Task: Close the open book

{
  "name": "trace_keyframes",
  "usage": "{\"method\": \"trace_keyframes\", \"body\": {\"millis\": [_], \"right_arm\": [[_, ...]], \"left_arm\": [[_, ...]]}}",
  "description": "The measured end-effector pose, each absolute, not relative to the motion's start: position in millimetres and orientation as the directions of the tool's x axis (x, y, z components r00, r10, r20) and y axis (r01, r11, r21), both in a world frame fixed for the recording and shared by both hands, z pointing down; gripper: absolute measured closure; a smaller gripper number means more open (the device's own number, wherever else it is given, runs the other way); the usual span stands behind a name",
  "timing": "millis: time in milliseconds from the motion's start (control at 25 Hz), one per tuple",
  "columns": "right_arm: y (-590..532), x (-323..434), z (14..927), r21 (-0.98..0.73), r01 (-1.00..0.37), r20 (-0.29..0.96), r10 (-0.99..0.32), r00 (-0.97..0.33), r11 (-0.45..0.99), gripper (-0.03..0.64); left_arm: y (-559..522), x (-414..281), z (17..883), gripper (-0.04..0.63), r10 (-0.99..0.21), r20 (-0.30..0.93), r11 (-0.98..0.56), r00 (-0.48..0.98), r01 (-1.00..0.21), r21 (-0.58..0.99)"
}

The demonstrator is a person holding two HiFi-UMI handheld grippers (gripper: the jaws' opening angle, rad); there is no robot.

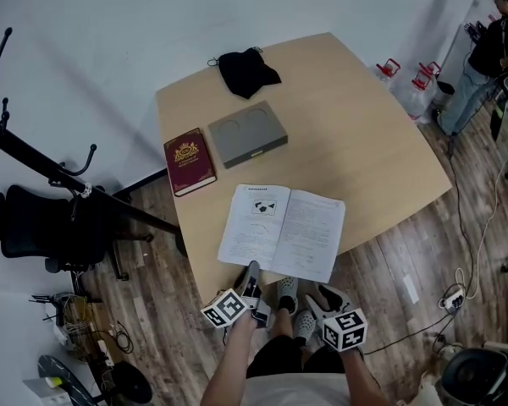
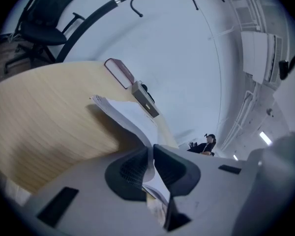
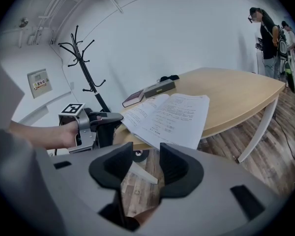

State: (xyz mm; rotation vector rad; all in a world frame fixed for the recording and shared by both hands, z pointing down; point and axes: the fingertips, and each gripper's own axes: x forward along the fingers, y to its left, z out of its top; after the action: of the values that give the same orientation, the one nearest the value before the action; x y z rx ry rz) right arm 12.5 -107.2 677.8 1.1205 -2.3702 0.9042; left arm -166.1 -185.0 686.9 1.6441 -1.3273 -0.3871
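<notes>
The open white paperback book (image 1: 281,231) lies flat at the near edge of the light wooden table (image 1: 364,134). Beyond the book and to its left lies a closed maroon hardcover book (image 1: 189,161); directly beyond it, a flat grey rectangular box (image 1: 247,133); farther beyond, a crumpled black cloth (image 1: 246,70). The left gripper (image 2: 152,154) is clamped on the book's near left page edge. The right gripper (image 3: 146,154) is off the table, near the book's near right corner, jaws apart and empty over the wood-plank floor (image 1: 423,252). A black coat stand (image 3: 83,58) stands left of the book.

Head view looks steeply down; both gripper views look low across the same open book (image 1: 281,231).
</notes>
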Motion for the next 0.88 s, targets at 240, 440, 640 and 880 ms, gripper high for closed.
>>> {"method": "trace_keyframes", "body": {"millis": [240,440,640,880], "right_arm": [[-101.1,16.1,678.3,-0.391,-0.789,0.565,-0.552,-0.613,0.474,0.439],[-93.9,18.9,681.7,-0.393,-0.794,0.567,-0.557,-0.607,0.464,0.456],[-87.9,20.2,683.4,-0.391,-0.793,0.567,-0.556,-0.608,0.467,0.456],[-85.9,14.9,674.2,-0.41,-0.768,0.524,-0.562,-0.64,0.492,0.454]], "left_arm": [[-186.9,-162.3,679.4,0.543,-0.864,0.344,-0.027,0.369,-0.715,0.698],[-184.7,-157.9,677.8,0.543,-0.848,0.38,-0.068,0.368,-0.788,0.611],[-183.3,-152.7,674.6,0.543,-0.837,0.402,-0.122,0.371,-0.843,0.524],[-183.9,-149.7,672.3,0.543,-0.829,0.431,-0.147,0.355,-0.884,0.444]]}}
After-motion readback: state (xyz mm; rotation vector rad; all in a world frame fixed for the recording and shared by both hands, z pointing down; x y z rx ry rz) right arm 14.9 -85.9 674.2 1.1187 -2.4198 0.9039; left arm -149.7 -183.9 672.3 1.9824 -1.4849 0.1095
